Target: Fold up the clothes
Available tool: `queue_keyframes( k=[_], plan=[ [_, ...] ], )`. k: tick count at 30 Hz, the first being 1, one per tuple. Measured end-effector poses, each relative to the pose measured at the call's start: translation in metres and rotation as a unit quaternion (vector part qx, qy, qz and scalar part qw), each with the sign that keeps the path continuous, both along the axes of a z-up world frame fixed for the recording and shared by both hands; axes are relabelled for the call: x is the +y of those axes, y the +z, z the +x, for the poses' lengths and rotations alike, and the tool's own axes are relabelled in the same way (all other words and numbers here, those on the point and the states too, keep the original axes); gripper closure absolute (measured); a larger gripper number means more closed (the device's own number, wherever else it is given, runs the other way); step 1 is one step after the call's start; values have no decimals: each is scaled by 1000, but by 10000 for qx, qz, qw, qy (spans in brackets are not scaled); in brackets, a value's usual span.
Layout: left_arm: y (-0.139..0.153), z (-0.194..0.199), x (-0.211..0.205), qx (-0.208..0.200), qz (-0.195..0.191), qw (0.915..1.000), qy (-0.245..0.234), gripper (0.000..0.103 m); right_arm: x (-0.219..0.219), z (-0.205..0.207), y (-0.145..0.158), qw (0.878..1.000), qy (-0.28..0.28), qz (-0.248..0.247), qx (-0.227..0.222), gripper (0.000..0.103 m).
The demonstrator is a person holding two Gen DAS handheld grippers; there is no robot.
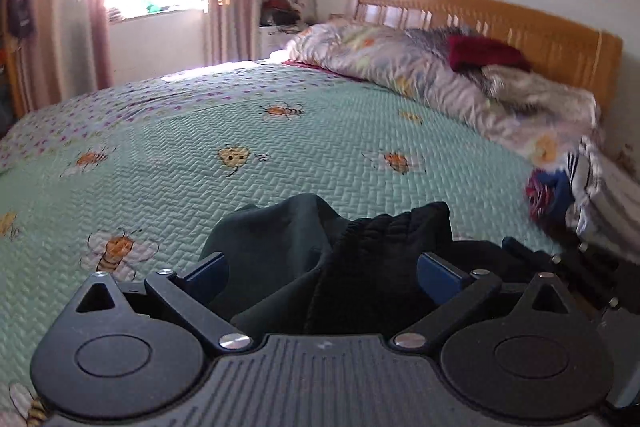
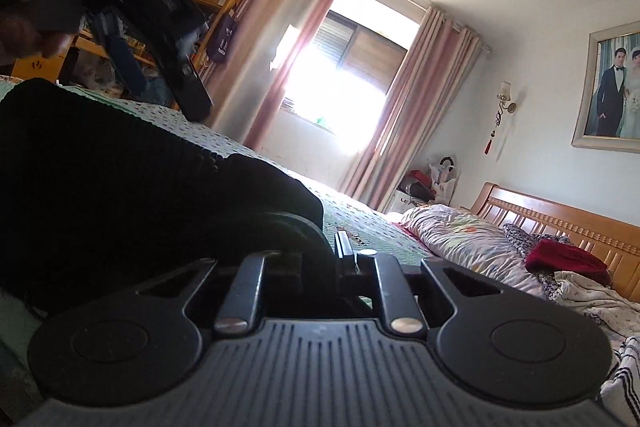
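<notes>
Jaws spread wide; dark garment point(image 1: 320, 259) bunched, axis unclear.

Black garment point(image 1: 372, 267) on a mint-green bedspread point(image 1: 320, 147) patterned with orange bees; pink curtains point(image 2: 272, 39).

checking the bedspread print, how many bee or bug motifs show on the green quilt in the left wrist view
8 on the quilt. The dark garment and left gripper may hide more.
</notes>
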State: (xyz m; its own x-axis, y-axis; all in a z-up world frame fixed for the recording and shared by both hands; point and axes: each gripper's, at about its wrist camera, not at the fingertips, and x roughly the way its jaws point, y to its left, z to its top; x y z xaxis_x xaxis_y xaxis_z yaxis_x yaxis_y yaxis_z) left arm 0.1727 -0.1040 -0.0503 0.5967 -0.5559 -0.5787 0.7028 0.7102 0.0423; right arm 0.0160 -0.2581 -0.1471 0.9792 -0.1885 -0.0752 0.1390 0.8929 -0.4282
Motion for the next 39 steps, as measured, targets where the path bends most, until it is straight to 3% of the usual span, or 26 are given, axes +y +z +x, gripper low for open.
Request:
queue_keyframes(
  k=[3, 5, 6, 11, 15, 19, 21, 25, 26, 28, 29, 30, 31, 39],
  plan=[
    [-12, 13, -27, 227, 419, 9985, -278, 6, -1, -2, -3, 10000, 1, -10, 46, 85],
    [-14, 8, -34, 398, 405, 9965, -619, 18, -4, -3, -7, 10000, -15, 51, 72, 84],
    [-15, 5, -38, 480, 390, 9949, -795, 19, -6, -3, -10, 9999, -36, 97, 106, 83],
    [-20, -3, -63, 438, 620, 9879, -1351, 15, -16, -5, -26, 9990, -63, 279, 341, 81],
    [-32, 14, -78, 1158, 642, 9782, -1599, 9, -16, -6, -29, 9986, -24, 359, 398, 81],
    [-44, 26, -80, 1697, 494, 9735, -1448, 7, -17, -3, -31, 9978, -81, 435, 498, 81],
    [-57, 38, -86, 2216, 581, 9649, -1284, 6, -15, -4, -33, 9978, -83, 413, 504, 81],
    [-60, 41, -83, 2204, 619, 9662, -1186, 4, -13, -3, -36, 9979, -82, 342, 549, 81],
    [-59, 42, -82, 2241, 535, 9657, -1197, 7, -13, -3, -36, 9979, -75, 336, 541, 81],
    [-57, 45, -78, 2383, 248, 9633, -1208, 27, -11, -4, -38, 9982, -79, 309, 510, 81],
    [-57, 46, -75, 2482, 39, 9612, -1205, 46, -11, -3, -39, 9981, -101, 291, 526, 80],
    [-56, 48, -72, 2580, -170, 9585, -1200, 72, -11, -1, -39, 9980, -125, 283, 554, 80],
    [-55, 50, -69, 2676, -379, 9553, -1195, 86, -10, -1, -40, 9978, -158, 298, 579, 80],
    [-60, 43, -44, 2820, -1397, 9475, -559, 95, -10, 0, -40, 9974, -183, 333, 606, 79]
  ],
)
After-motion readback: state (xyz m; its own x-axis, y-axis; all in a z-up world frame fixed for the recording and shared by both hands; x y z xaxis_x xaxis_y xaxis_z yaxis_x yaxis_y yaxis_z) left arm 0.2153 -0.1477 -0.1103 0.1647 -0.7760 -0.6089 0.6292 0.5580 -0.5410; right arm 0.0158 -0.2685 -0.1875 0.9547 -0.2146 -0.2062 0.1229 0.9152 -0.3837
